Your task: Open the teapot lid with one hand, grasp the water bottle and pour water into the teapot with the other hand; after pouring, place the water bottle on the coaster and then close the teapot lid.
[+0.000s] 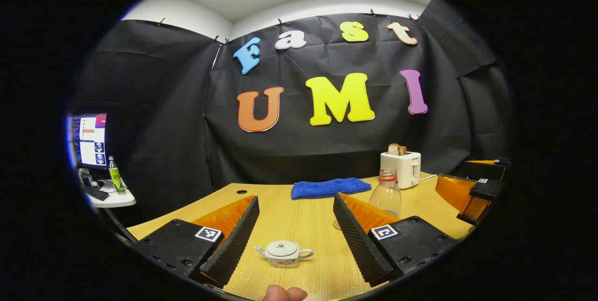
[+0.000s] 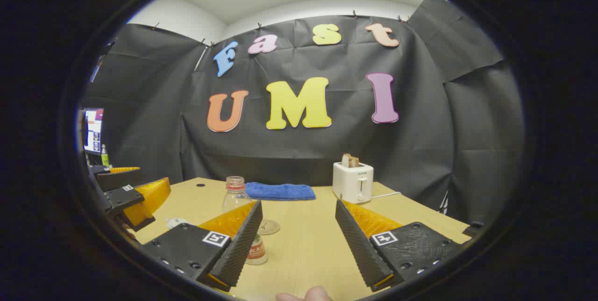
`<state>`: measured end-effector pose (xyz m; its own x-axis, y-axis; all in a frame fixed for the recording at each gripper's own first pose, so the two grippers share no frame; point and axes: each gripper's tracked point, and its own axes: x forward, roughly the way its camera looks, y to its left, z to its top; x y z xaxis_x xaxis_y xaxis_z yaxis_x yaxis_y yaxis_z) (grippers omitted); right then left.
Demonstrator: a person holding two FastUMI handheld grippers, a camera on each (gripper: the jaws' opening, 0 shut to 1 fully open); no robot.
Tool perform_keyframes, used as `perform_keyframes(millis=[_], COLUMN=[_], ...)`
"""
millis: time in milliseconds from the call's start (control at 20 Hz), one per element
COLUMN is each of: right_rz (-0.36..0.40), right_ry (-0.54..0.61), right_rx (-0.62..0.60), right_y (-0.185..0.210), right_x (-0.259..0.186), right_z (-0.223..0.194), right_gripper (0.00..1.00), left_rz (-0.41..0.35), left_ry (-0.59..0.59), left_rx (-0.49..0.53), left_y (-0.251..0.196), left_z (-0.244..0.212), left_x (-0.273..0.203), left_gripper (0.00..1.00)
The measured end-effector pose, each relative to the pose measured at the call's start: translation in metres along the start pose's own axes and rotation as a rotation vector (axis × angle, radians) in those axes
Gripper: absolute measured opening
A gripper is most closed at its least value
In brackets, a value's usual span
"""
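Both grippers hovered spread over the table [image 1: 299, 207], holding nothing.
The left gripper [image 1: 295, 235] framed the lidded teapot [image 1: 283, 254], water bottle [image 1: 386, 194] behind; the right gripper [image 2: 299, 233] view revealed the coaster [image 2: 268, 226] beside the bottle.

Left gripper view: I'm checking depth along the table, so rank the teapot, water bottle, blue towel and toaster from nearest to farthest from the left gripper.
1. Teapot, between the left gripper fingers.
2. Water bottle, right, mid-table.
3. Blue towel, centre back.
4. Toaster, far right, by the wall.
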<state>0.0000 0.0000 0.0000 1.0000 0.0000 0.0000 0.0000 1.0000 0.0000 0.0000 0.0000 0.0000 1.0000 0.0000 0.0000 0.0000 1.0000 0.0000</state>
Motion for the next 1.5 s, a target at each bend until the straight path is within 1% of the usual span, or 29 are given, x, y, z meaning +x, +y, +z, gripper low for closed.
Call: perform_keyframes(millis=[150, 200, 400, 450, 800, 1100, 1200, 1300, 1500], right_rz=[0.002, 0.002, 0.002, 0.001, 0.005, 0.014, 0.016, 0.014, 0.009], right_ry=[0.012, 0.012, 0.01, 0.011, 0.018, 0.029, 0.021, 0.001, 0.002], right_rx=[0.001, 0.002, 0.004, 0.002, 0.009, 0.006, -0.017, -0.034, -0.042], right_y=[0.0, -0.001, -0.001, -0.001, 0.0, 0.002, 0.002, 0.003, 0.002], right_x=[-0.001, -0.001, -0.002, -0.002, -0.002, 0.001, 0.002, 0.001, 0.003], right_z=[-0.002, -0.002, -0.002, -0.002, -0.007, -0.013, -0.012, -0.01, -0.019], right_gripper=[0.93, 0.94, 0.93, 0.94, 0.93, 0.94, 0.94, 0.94, 0.92], left_rz=[-0.001, -0.002, 0.001, 0.0, 0.006, 0.02, 0.034, 0.032, 0.023], left_ry=[0.004, 0.003, -0.004, -0.002, 0.002, 0.007, 0.012, 0.036, 0.136], left_rx=[0.001, 0.002, 0.001, 0.0, -0.003, 0.0, 0.006, 0.012, 0.01], left_y=[0.001, 0.0, 0.0, 0.0, 0.001, 0.003, 0.008, 0.012, 0.016], left_z=[-0.002, -0.001, 0.0, -0.001, -0.002, -0.004, -0.01, -0.02, -0.059], left_x=[0.001, 0.0, 0.0, 0.0, 0.001, 0.002, 0.003, 0.003, -0.002], left_gripper=[1.0, 1.0, 1.0, 1.0, 1.0, 1.0, 1.0, 1.0, 1.0])
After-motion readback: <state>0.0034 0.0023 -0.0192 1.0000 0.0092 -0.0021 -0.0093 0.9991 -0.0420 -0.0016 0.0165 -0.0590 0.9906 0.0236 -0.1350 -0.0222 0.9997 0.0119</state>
